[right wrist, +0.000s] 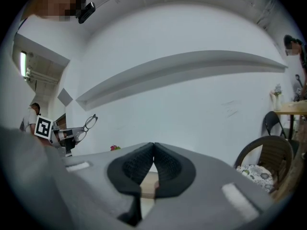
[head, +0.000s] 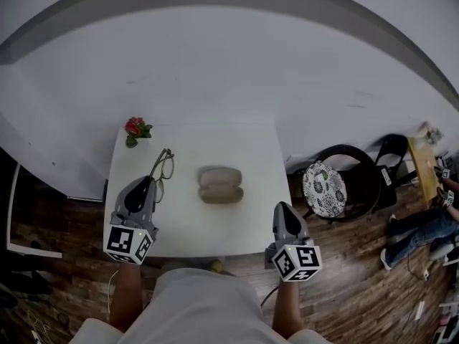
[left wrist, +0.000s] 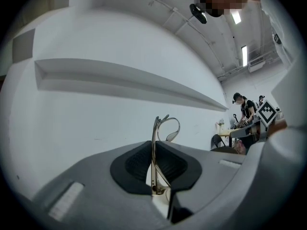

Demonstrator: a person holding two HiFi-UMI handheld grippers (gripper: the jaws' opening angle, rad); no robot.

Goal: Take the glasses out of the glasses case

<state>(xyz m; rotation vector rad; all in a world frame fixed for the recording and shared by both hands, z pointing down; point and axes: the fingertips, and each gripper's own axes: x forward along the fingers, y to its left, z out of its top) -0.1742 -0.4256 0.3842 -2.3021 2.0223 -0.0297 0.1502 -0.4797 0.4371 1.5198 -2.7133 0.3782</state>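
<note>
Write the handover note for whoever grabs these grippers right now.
Left gripper: shut on the glasses by one temple, holding them up over the left side of the table.
Right gripper: shut, nothing in it, by the table's near right corner.
Glasses case: mid-table, clear of both grippers.
Done: glasses are out of the case.
Left: probably just setting them down.
</note>
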